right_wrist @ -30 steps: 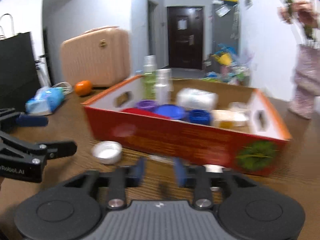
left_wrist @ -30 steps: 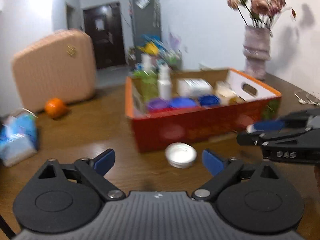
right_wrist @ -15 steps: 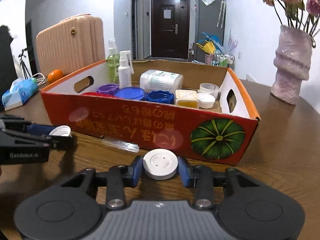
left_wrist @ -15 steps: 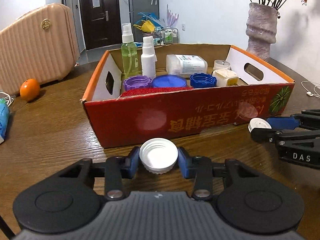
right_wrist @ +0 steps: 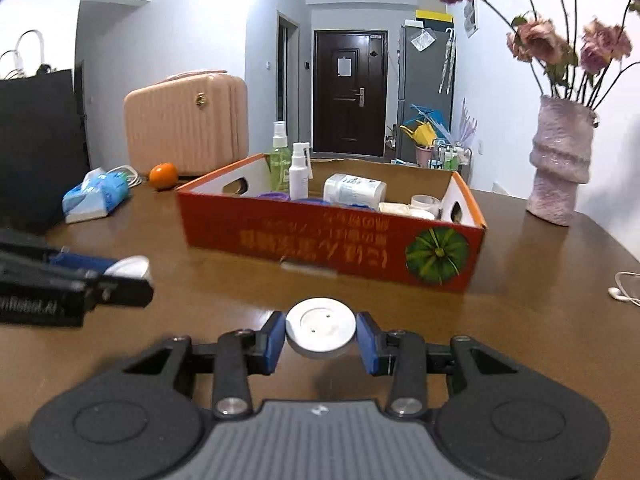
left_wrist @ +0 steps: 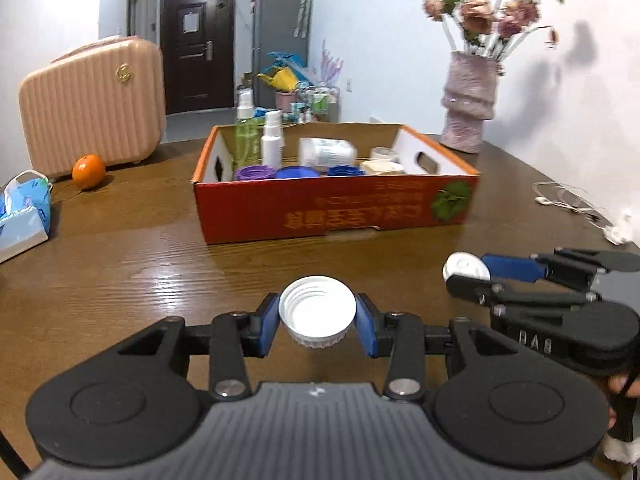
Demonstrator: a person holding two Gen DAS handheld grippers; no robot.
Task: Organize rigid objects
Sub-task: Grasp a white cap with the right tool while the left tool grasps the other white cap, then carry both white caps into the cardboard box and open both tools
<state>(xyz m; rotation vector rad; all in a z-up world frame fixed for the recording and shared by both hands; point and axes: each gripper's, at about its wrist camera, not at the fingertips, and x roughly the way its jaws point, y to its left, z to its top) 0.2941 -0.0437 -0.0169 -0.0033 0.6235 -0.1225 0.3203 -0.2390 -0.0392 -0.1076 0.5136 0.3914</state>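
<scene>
Item one, a white threaded cap (left_wrist: 317, 316), is held open side up in the left tongs (left_wrist: 317, 322), clenched on its ribbed rim by both blue pads (left_wrist: 269, 322). It appears lifted clear of the worktop (left_wrist: 120, 272). Item two, a flat white lid (right_wrist: 320, 326), sits between the pads of the right tongs (right_wrist: 320, 332), likewise clenched on its edge and seemingly off the surface. Both pieces are well short of the red cardboard box (left_wrist: 332, 208), which stands further back on the worktop and is presumably their destination.

The box holds two spray bottles (left_wrist: 260, 142), a white bottle lying on its side (left_wrist: 326, 152), purple and blue lids (left_wrist: 298, 172) and small tubs (left_wrist: 382, 166). Free floor space inside looks limited, mostly near the front wall, though that wall hides it.

Surroundings: an orange (left_wrist: 89, 165), a tissue pack (left_wrist: 24, 212), a pink case (left_wrist: 92, 104), a vase of flowers (left_wrist: 470, 100) and an earphone cable (left_wrist: 568, 200).

Risks, as judged:
- Each grip bears only on a thin round edge; a tilt or slackened squeeze could let the piece twist out and roll across the worktop.
- The two tongs work close together; converging on the box at once could knock them together.
- A low approach could catch the front wall, and a careless release could topple the upright spray bottles.
</scene>
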